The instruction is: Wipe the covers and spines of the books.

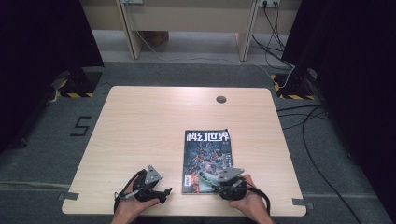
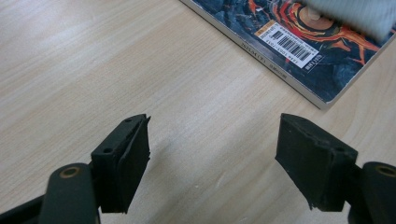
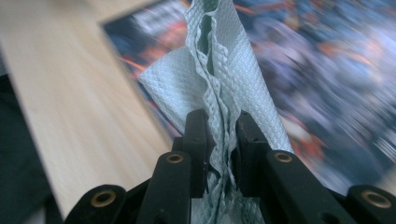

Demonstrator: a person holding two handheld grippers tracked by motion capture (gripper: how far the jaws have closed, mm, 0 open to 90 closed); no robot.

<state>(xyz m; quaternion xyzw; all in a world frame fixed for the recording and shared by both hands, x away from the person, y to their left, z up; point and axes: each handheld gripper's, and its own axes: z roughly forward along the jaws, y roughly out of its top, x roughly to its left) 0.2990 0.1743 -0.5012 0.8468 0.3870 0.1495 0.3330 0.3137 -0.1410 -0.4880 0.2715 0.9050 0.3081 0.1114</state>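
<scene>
Grey carpet surrounded the wooden table (image 1: pixel 140 126), where a magazine (image 1: pixel 205 149) lay flat. At the near edge, the right gripper (image 3: pixel 219 135) was clamped on a pale green paper towel (image 3: pixel 224 70) and rested over the magazine's near corner. The left gripper (image 2: pixel 212 154) lay low on bare wood just beside the magazine, jaws apart and empty.

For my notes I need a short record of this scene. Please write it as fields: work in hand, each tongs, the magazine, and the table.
work in hand: wiping the magazine cover with a paper towel
right tongs: shut on the paper towel, over the magazine's near end
left tongs: open, nothing between the jaws, low over bare wood to the left of the magazine
magazine: lies flat and closed, dark cover up, barcode label near its corner
table: light wood, small round cap near the far edge
</scene>
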